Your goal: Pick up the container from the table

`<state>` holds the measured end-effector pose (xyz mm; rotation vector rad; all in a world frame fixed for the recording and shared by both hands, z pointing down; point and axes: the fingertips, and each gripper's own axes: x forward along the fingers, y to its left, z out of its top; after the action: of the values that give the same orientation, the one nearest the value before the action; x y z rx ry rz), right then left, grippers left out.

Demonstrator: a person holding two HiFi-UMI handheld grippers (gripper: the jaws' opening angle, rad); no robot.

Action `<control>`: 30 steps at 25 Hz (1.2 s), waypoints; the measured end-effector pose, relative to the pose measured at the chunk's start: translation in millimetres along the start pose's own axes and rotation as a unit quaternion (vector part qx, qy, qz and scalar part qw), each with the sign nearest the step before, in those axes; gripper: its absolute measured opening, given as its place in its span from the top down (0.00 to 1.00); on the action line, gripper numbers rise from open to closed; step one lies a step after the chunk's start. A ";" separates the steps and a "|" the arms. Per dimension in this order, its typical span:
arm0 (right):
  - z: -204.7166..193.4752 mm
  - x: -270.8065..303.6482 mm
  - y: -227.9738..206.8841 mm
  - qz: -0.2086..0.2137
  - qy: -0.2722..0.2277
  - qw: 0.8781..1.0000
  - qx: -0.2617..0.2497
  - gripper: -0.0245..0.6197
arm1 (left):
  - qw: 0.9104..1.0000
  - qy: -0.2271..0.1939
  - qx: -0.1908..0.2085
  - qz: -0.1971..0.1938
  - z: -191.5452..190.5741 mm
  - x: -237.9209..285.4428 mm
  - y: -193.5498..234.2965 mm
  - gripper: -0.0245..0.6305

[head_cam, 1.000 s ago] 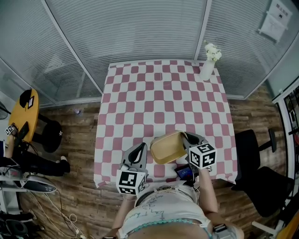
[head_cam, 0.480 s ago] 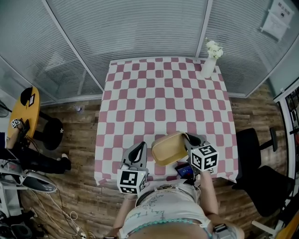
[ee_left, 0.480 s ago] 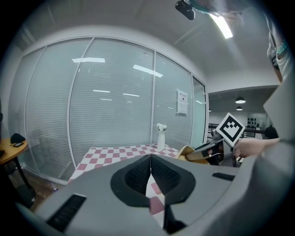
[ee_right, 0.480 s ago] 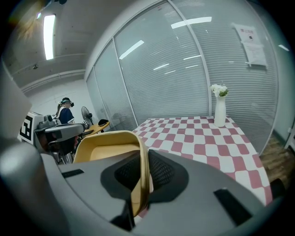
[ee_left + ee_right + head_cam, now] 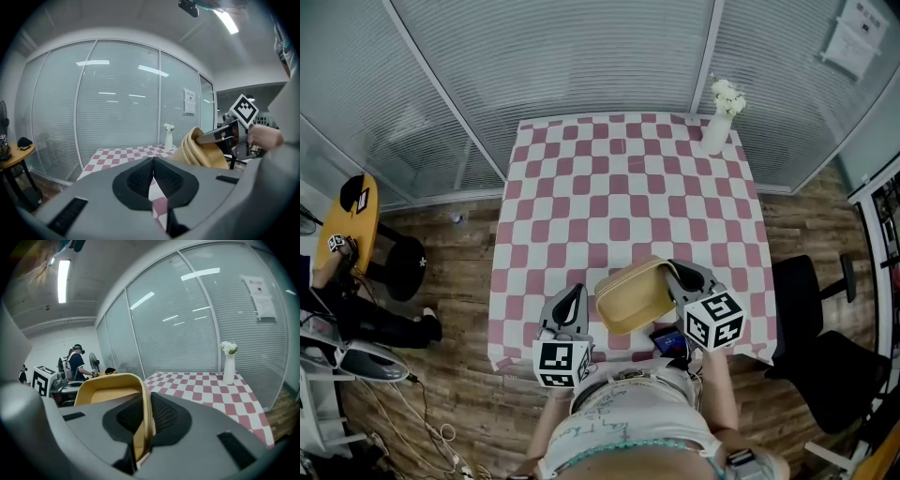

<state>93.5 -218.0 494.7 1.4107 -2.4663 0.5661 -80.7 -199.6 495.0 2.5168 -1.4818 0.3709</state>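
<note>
Head view, left to right. The left claw (image 5: 573,298) hangs at the near edge of the bench (image 5: 619,178), pointing away from the person. In the left gripper view its jaws (image 5: 152,163) are pressed together with nothing between them.

Just right of it is the container (image 5: 634,298), a shallow yellow tray. Its long axis runs roughly across the person's front, the right end a little farther out. It sits over the near part of the bench. The left gripper view shows it tilted on edge (image 5: 202,151), hollow side turned away from the left claw. It appears to be clear of the cloth, though no view shows its lowest edge well.

The right claw (image 5: 677,277) holds the container by the rim at its right end. In the right gripper view the jaws (image 5: 143,401) are nearly closed, with the thin yellow wall (image 5: 108,386) pinched between them.

The container extends leftward from the right claw, towards the left claw, which is near it but apart. The right hand alone carries it, so the lift depends on this one-ended rim hold. The free left end could sag or swing.

A vase (image 5: 717,131) stands at the far right corner, well apart.
</note>
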 end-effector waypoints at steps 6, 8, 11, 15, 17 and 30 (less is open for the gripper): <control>32.8 -9.4 10.1 0.009 -0.045 0.999 -0.024 0.93 | 1.000 -0.011 -0.008 0.001 3.3 -0.3 -0.9 0.94; 42.7 -11.6 13.5 0.011 -0.058 0.998 -0.036 0.93 | 1.000 -0.012 -0.008 0.002 3.3 -1.3 -1.0 0.94; 58.3 -13.9 17.6 0.012 -0.076 0.996 -0.055 0.93 | 1.000 -0.014 -0.008 0.002 3.5 -2.2 -0.2 0.94; 79.5 -16.5 23.1 0.013 -0.101 0.992 -0.072 0.93 | 1.000 -0.014 -0.009 0.001 4.1 -2.8 -0.6 0.94; 89.3 -17.9 26.0 0.014 -0.115 0.990 -0.078 0.93 | 1.000 -0.015 -0.009 0.000 4.8 -3.1 -1.6 0.94; 133.4 -19.5 32.6 -0.014 -0.186 0.976 -0.116 0.93 | 1.000 -0.021 -0.005 -0.017 10.1 -2.9 -11.9 0.94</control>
<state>72.6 -247.5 360.7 1.5656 -2.6754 -0.0015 -70.4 -194.4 484.0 2.5535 -1.4484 0.3062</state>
